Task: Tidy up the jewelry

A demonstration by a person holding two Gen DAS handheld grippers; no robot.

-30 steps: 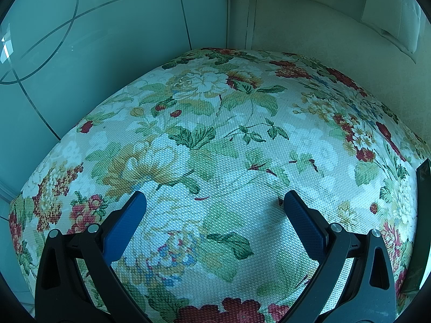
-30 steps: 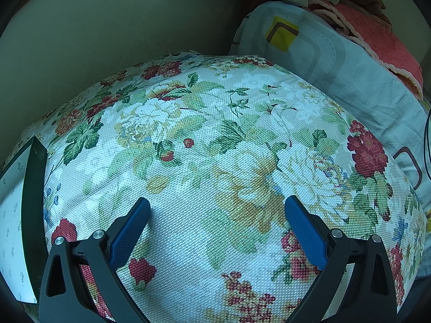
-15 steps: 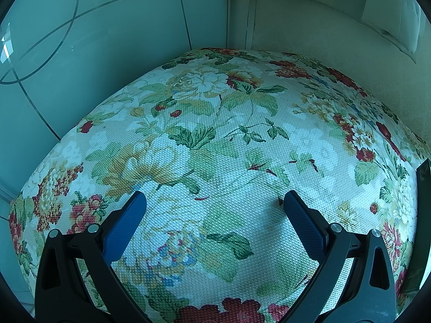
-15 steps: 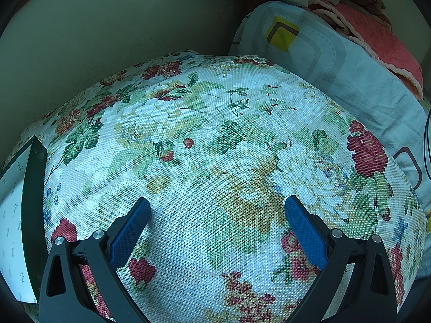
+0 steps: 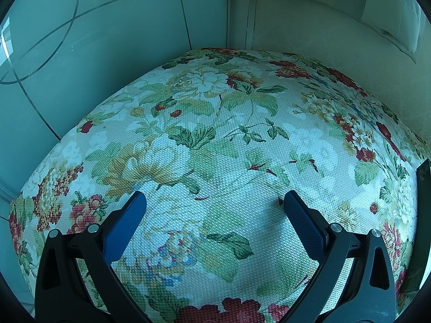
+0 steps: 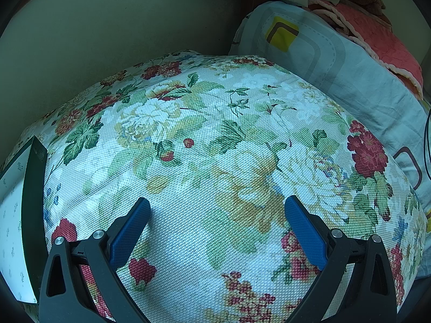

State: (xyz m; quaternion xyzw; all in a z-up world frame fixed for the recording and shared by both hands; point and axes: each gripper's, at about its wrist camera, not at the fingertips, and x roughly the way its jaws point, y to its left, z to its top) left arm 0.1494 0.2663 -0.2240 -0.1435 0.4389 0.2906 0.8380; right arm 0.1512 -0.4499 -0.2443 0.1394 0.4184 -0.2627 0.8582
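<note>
My left gripper [image 5: 214,197] is open and empty, hovering over a floral cloth [image 5: 215,134] that covers the surface. My right gripper [image 6: 216,204] is open and empty over the same floral cloth [image 6: 215,148]. A flat box with a dark green rim and a white patterned inside [image 6: 16,215] lies at the left edge of the right wrist view; its dark edge [image 5: 424,215] shows at the far right of the left wrist view. I see no loose jewelry in either view.
A tiled wall [image 5: 94,40] stands left of the cloth and a plain wall [image 6: 107,27] stands behind it. A grey-blue pillow [image 6: 336,62] and a red quilted blanket [image 6: 377,35] lie at the right.
</note>
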